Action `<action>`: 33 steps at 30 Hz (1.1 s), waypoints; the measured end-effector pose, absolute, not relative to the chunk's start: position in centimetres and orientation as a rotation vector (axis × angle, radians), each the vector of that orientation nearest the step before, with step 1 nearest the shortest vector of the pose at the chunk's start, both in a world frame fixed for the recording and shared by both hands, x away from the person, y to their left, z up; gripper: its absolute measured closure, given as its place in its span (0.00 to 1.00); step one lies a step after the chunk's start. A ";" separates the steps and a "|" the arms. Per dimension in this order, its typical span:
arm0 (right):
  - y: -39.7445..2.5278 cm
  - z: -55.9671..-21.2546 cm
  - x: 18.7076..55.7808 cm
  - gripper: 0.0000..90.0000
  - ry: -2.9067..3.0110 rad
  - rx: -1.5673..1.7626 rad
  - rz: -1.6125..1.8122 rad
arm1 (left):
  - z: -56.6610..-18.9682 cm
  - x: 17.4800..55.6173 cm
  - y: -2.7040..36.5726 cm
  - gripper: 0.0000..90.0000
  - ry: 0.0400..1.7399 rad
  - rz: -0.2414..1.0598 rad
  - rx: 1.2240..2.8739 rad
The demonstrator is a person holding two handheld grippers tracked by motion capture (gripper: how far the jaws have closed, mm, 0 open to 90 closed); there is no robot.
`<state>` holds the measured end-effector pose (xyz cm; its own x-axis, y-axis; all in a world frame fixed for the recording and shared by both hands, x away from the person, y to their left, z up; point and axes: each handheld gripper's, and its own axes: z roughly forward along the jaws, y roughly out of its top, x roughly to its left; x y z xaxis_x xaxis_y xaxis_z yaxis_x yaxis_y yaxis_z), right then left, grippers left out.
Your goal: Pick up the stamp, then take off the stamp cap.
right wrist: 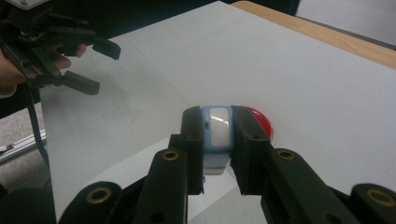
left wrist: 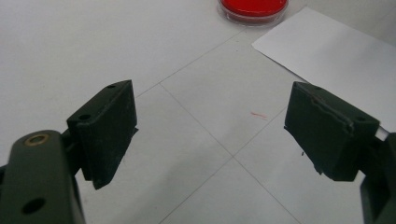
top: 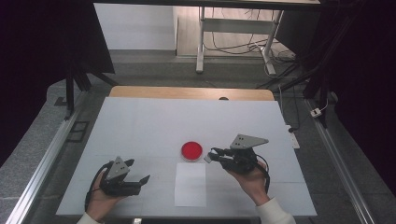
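The small pale blue block [right wrist: 217, 135], with a white panel on its face, sits pinched between the jaws of the right gripper [right wrist: 218, 140], which have closed narrowly onto its two sides; in the high view that gripper [top: 212, 156] hangs low over the table with its tips just beside the red dish [top: 192, 150], at about 3 o'clock from the dish. In the right gripper view the red dish [right wrist: 259, 122] peeks out directly behind the block, so the two are very near, though I cannot tell whether they touch. The chief risk, as I judge it, is the grip: the jaws cover only part of the block's sides, and a twist of the hand could let it pivot or slip out onto the table. A second risk is knocking the dish; it looks light and shallow, and a jaw tip moving toward 9 o'clock could shove or tip it. The white sheet of paper [top: 190, 184] lies at 6 o'clock from the dish and could skid if a cable or jaw drags across it. The left gripper [top: 138, 171], at about 8 o'clock from the dish, has its jaws spread wide and holds nothing, hovering over the white table cover [top: 140, 126]; from the left gripper view the dish [left wrist: 252, 8] is well ahead of it, so it offers no support if the block falls.
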<state>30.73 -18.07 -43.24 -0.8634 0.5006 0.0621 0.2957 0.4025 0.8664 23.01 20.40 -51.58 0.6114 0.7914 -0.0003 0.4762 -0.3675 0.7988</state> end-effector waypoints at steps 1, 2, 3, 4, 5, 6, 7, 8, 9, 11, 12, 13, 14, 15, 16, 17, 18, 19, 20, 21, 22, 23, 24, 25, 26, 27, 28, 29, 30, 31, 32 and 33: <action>-18.0 -43.3 30.7 0.83 2.449 0.710 1.456 | -51.6 23.0 20.4 0.19 0.997 0.497 2.031; -17.9 -43.3 30.6 0.83 2.452 0.713 1.461 | -51.6 23.0 20.4 0.19 0.998 0.496 2.032; -17.8 -43.4 30.6 0.83 2.456 0.711 1.463 | -51.6 23.0 20.4 0.19 0.998 0.496 2.032; -17.7 -43.4 30.6 0.83 2.459 0.710 1.464 | -51.6 23.0 20.4 0.19 0.997 0.495 2.033; -17.6 -43.4 30.5 0.83 2.464 0.714 1.462 | -51.6 23.0 20.3 0.19 0.997 0.496 2.034; -17.5 -43.5 30.5 0.83 2.466 0.713 1.466 | -51.6 23.0 20.3 0.19 0.997 0.496 2.034; -17.4 -43.5 30.4 0.83 2.466 0.715 1.471 | -51.6 23.0 20.3 0.19 0.997 0.497 2.033; -17.3 -43.6 30.4 0.83 2.465 0.718 1.479 | -51.6 23.0 20.3 0.19 0.999 0.494 2.031; -17.2 -43.6 30.4 0.83 2.467 0.720 1.489 | -51.6 23.0 20.3 0.19 0.997 0.495 2.035; -17.0 -43.7 30.2 0.83 2.470 0.725 1.495 | -51.6 23.1 20.3 0.19 0.997 0.494 2.035; -16.9 -43.8 30.2 0.83 2.472 0.726 1.499 | -51.6 23.1 20.3 0.19 0.999 0.493 2.031; -16.8 -43.8 30.1 0.83 2.474 0.727 1.503 | -51.6 23.1 20.2 0.19 0.999 0.492 2.030; -16.7 -43.8 30.1 0.83 2.475 0.728 1.508 | -51.7 23.1 20.2 0.19 0.999 0.492 2.030; -16.6 -43.8 30.0 0.83 2.475 0.728 1.516 | -51.7 23.1 20.2 0.19 1.000 0.493 2.030; -16.5 -43.8 29.9 0.83 2.475 0.725 1.520 | -51.7 23.1 20.2 0.19 1.001 0.492 2.029; -16.4 -43.8 29.9 0.83 2.475 0.722 1.519 | -51.7 23.1 20.2 0.19 1.000 0.492 2.029; -16.3 -43.9 29.8 0.83 2.475 0.723 1.522 | -51.7 23.1 20.2 0.19 1.000 0.491 2.028; -16.3 -43.9 29.8 0.83 2.474 0.723 1.527 | -51.7 23.1 20.2 0.19 1.001 0.493 2.029; -16.2 -43.9 29.7 0.83 2.468 0.725 1.538 | -51.7 23.1 20.2 0.19 1.000 0.493 2.029; -16.2 -43.9 29.7 0.83 2.470 0.725 1.531 | -51.7 23.1 20.1 0.19 0.999 0.492 2.028; -16.1 -43.9 29.7 0.83 2.468 0.724 1.532 | -51.7 23.1 20.1 0.19 0.998 0.492 2.028; -16.1 -43.9 29.7 0.83 2.464 0.724 1.537 | -51.7 23.1 20.1 0.19 0.996 0.491 2.028; -16.1 -44.0 29.6 0.83 2.464 0.725 1.536 | -51.7 23.1 20.1 0.19 0.996 0.491 2.027; -16.1 -44.0 29.6 0.83 2.462 0.725 1.536 | -51.7 23.1 20.1 0.19 0.997 0.491 2.027; -16.1 -43.9 29.7 0.83 2.464 0.725 1.530 | -51.7 23.1 20.1 0.19 0.998 0.492 2.026; -16.2 -44.0 29.7 0.83 2.462 0.729 1.529 | -51.7 23.1 20.1 0.19 0.997 0.492 2.026; -16.2 -44.0 29.7 0.83 2.460 0.731 1.530 | -51.6 23.1 20.1 0.19 0.997 0.493 2.025; -16.2 -44.0 29.7 0.83 2.456 0.733 1.530 | -51.6 23.1 20.0 0.19 0.997 0.494 2.024; -16.2 -44.0 29.7 0.83 2.452 0.736 1.530 | -51.6 23.1 20.0 0.19 0.997 0.495 2.023; -16.3 -44.0 29.7 0.83 2.451 0.738 1.530 | -51.6 23.1 20.0 0.19 0.996 0.496 2.022; -16.3 -44.0 29.7 0.83 2.449 0.738 1.530 | -51.6 23.1 20.0 0.19 0.996 0.497 2.021; -16.3 -43.9 29.7 0.83 2.448 0.738 1.529 | -51.6 23.1 20.0 0.19 0.995 0.496 2.020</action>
<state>29.71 -16.27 -43.95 -0.8647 0.4878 0.1194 0.3213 0.3547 0.8780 23.07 19.96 -51.56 0.6116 0.7911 -0.0049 0.4717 -0.3597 0.8050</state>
